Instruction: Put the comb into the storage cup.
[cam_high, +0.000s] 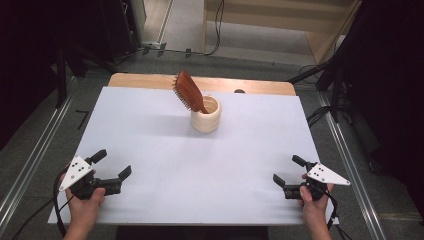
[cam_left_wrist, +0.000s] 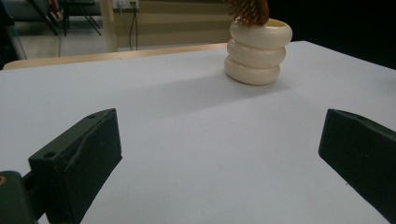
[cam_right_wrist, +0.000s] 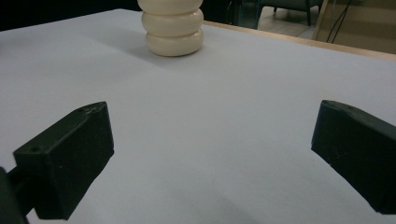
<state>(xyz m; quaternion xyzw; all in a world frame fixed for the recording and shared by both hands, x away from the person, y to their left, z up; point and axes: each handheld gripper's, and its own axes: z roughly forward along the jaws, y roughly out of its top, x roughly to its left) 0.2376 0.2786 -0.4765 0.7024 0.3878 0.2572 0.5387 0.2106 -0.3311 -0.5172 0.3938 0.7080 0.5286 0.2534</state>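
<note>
White table (cam_high: 150, 150) — hairbrush (cam_high: 190, 92) handle hidden inside cup (cam_high: 206, 115)

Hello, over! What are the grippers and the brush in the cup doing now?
Left gripper open, right gripper open, both low at the near edge. Hairbrush leaning in cream cup, untouched. White table between them bare, nothing in the way.

High view looked down from above near edge of table (cam_high: 150, 130); gripper views sat low near front corners, facing inward and away; all shared far cup (cam_high: 206, 116) (cam_left_wrist: 258, 55) (cam_right_wrist: 173, 29)
</note>
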